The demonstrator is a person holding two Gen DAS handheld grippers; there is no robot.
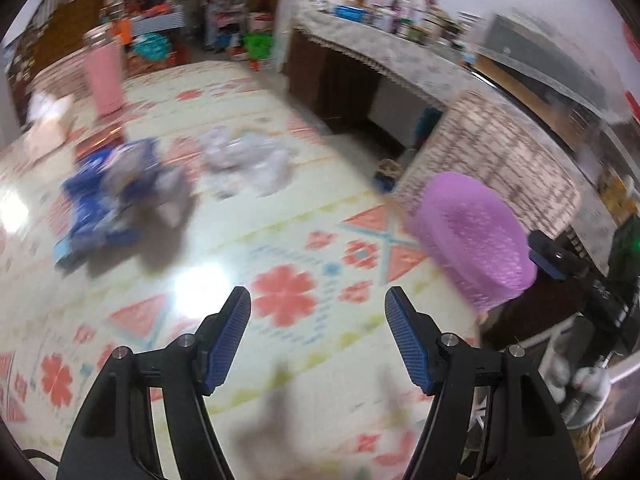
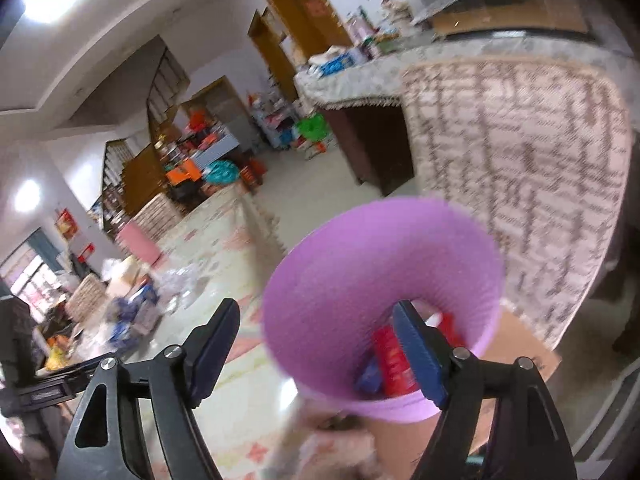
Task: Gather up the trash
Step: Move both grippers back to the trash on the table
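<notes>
A purple plastic bin stands at the table's right edge; it also shows in the left wrist view. Inside it lie a red wrapper and a blue wrapper. My right gripper is open, one finger inside the bin's mouth and the other outside it. My left gripper is open and empty above the patterned tablecloth. A crumpled blue wrapper and a crumpled clear plastic wrapper lie further back on the table, blurred.
A pink cup and a small box stand at the far left of the table. A chair with a patterned cover stands behind the bin. A long cluttered counter runs along the back right.
</notes>
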